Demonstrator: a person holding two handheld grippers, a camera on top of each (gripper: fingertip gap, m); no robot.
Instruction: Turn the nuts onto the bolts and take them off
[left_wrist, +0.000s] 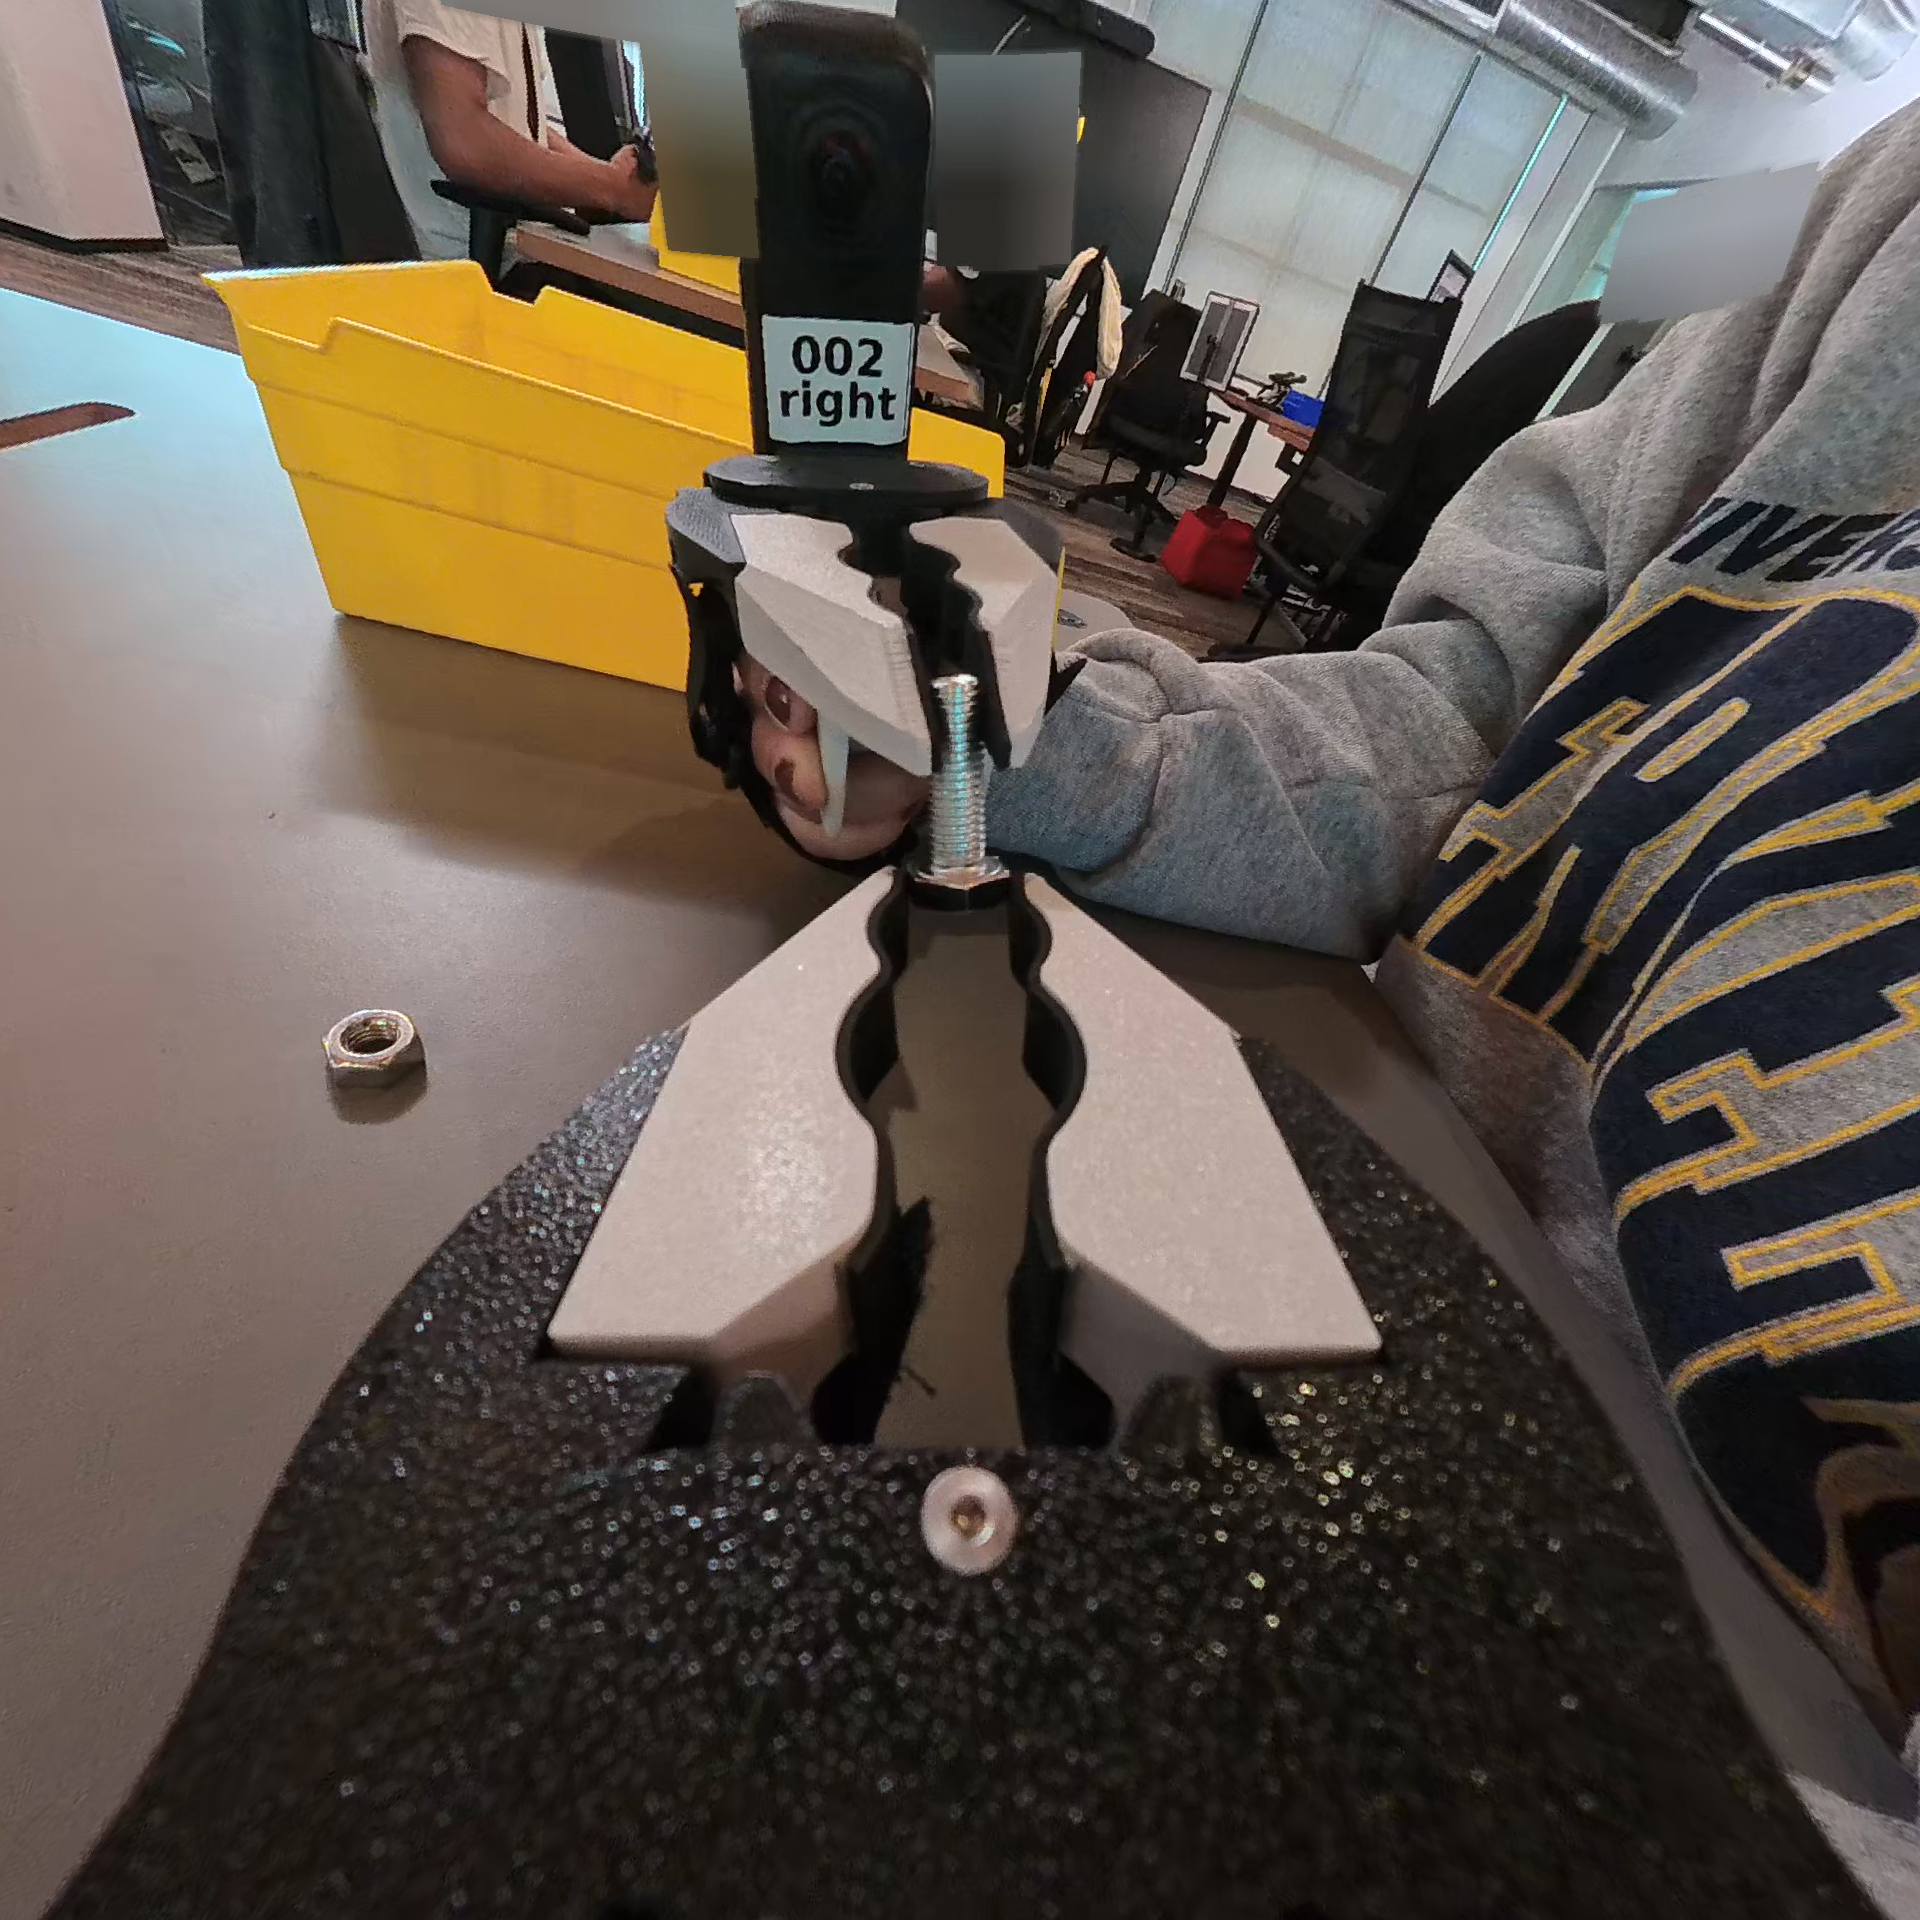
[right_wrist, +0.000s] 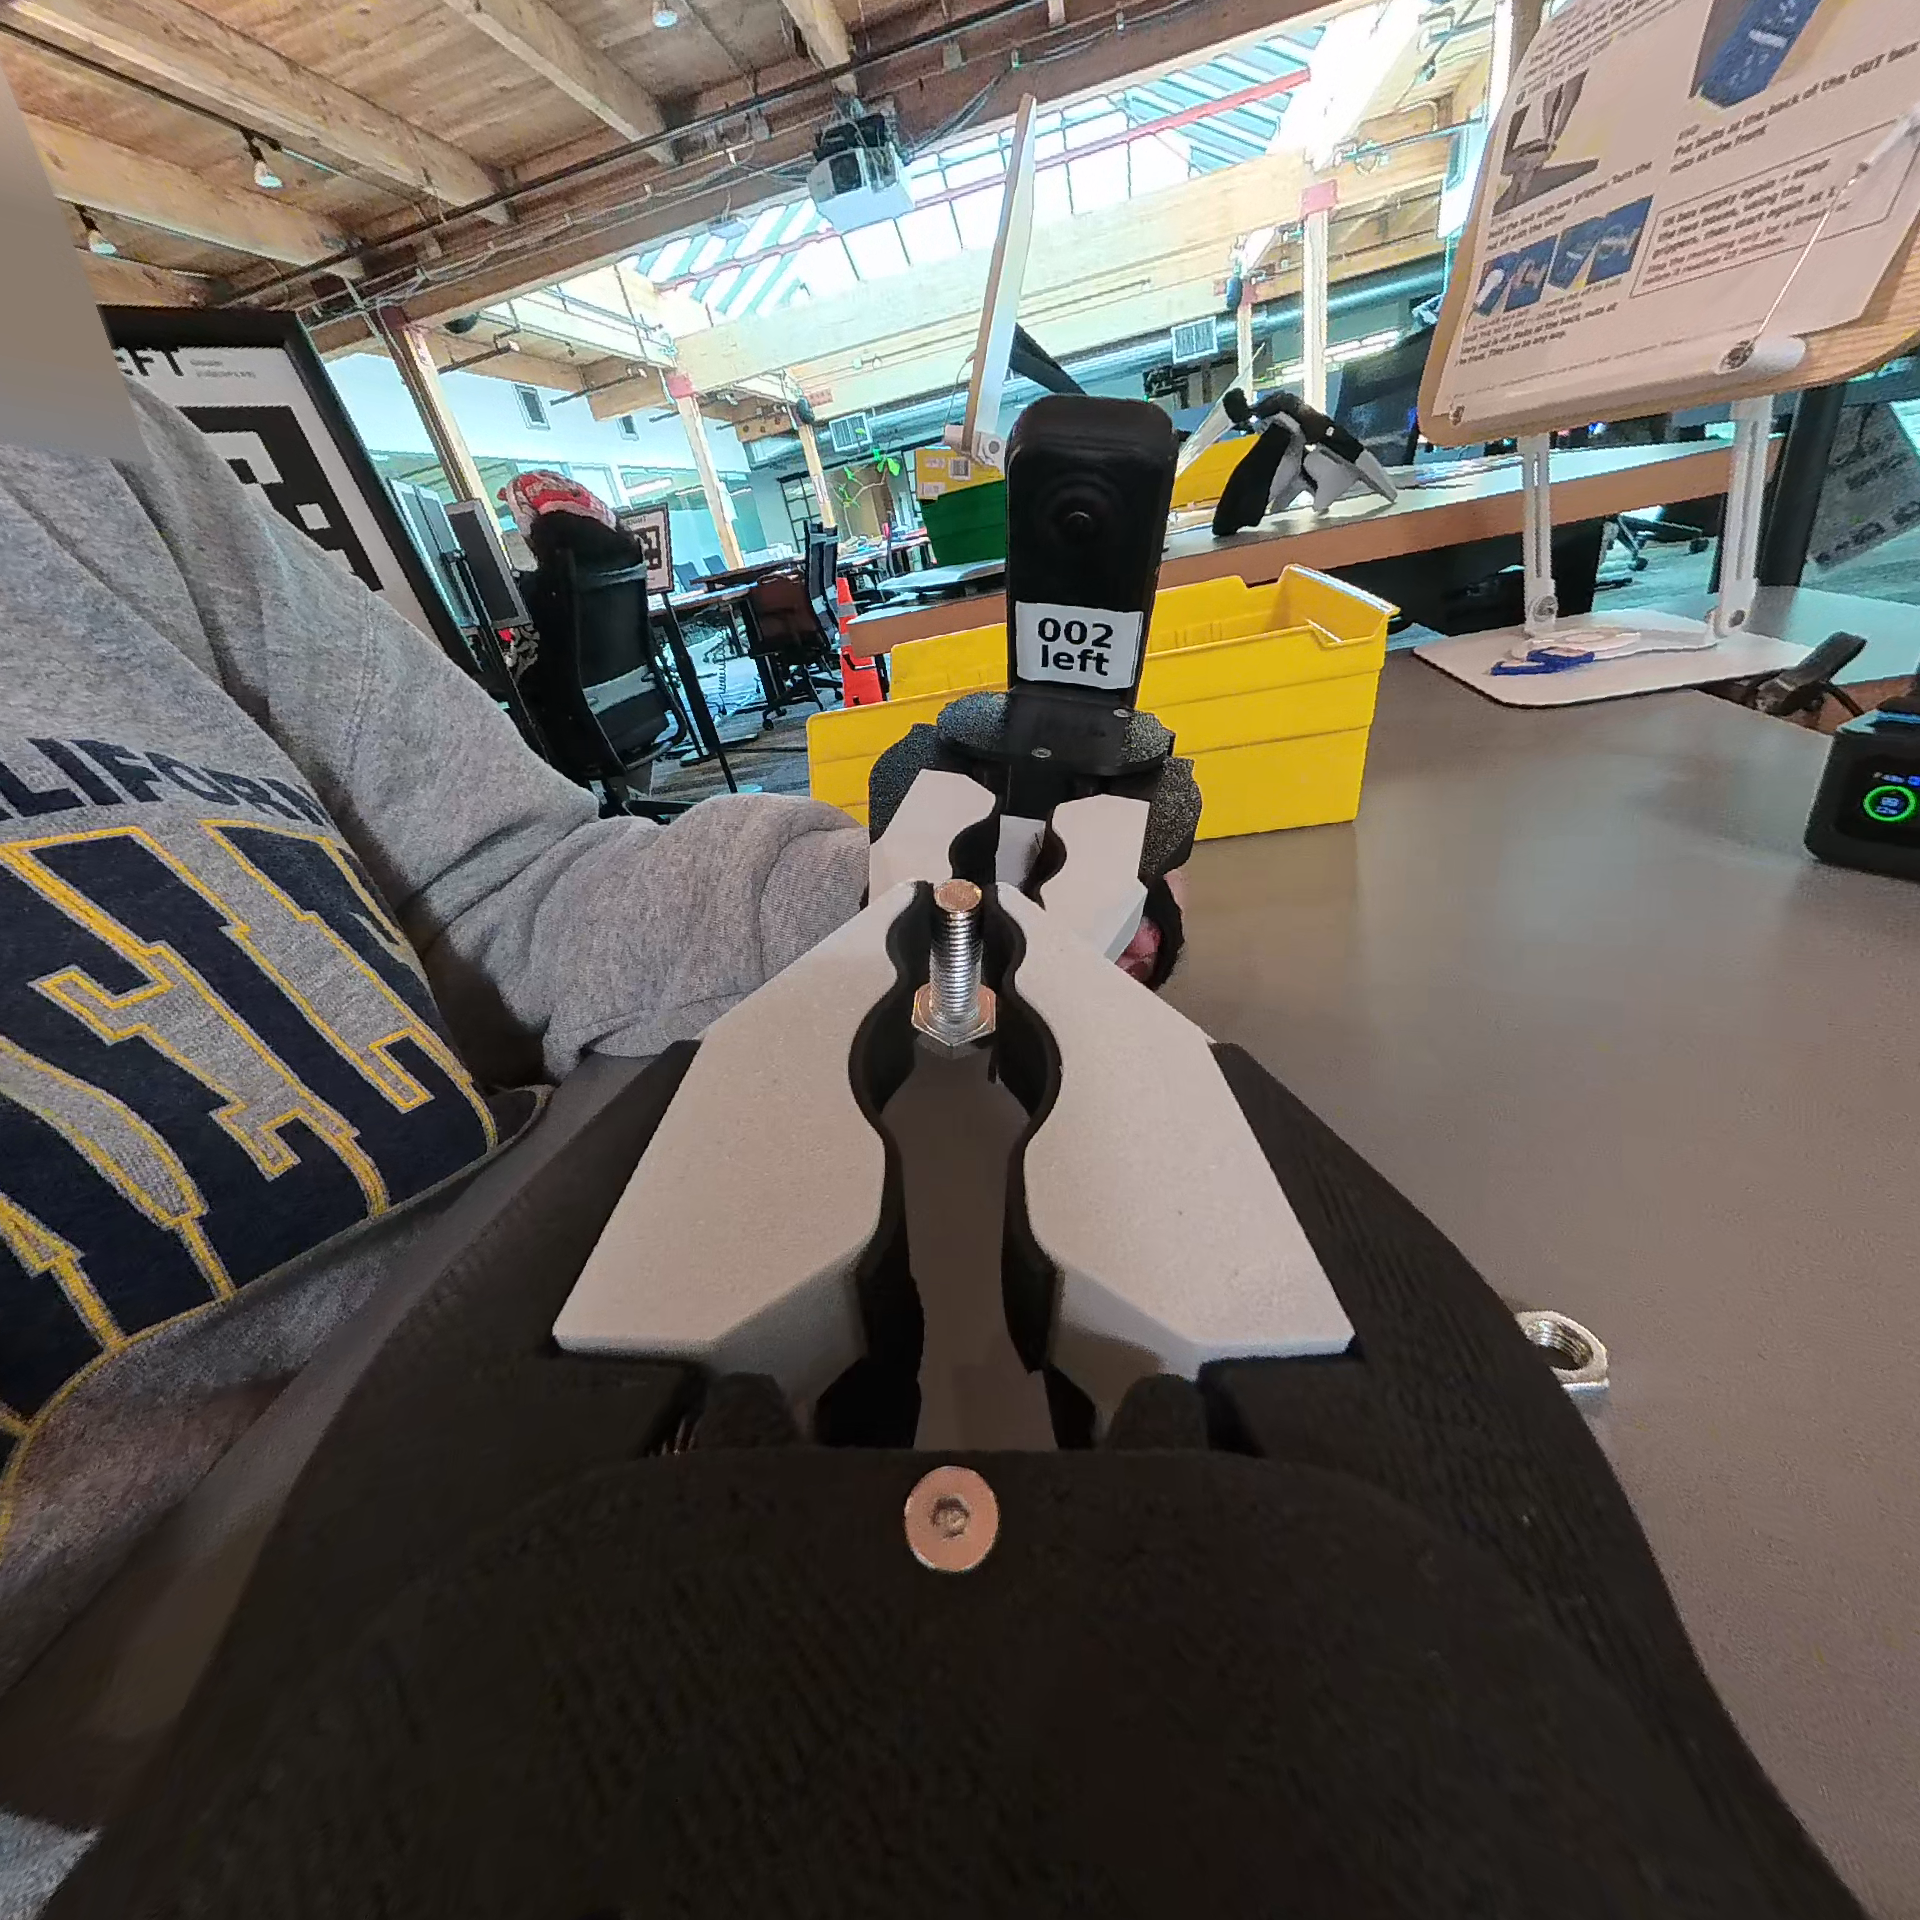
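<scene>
A silver bolt (left_wrist: 956, 779) stands upright on the brown table (left_wrist: 208, 831), head down and thread up. My left gripper (left_wrist: 958, 883) is low on the table, its tips shut on the bolt's hex head. My right gripper (left_wrist: 961, 748) comes from the opposite side, tilted down, and is closed around the upper thread. In the right wrist view the bolt (right_wrist: 954, 961) sits in the front hollow of my right gripper (right_wrist: 958, 899), with the left gripper's fingers (right_wrist: 1101, 862) just behind. A loose nut (left_wrist: 374, 1044) lies flat on the table apart from both grippers; it also shows in the right wrist view (right_wrist: 1558, 1351).
A yellow bin (left_wrist: 468, 468) stands on the table behind the grippers. A person in a grey sweatshirt (left_wrist: 1714, 935) sits at the table edge, sleeve beside the bolt. A small black device with a screen (right_wrist: 1865, 800) and a clipboard stand (right_wrist: 1662, 208) are at the right. Left and right tips are no more than a few centimetres apart. My left gripper's tips are some 12 centimetres from the loose nut (left_wrist: 374, 1044).
</scene>
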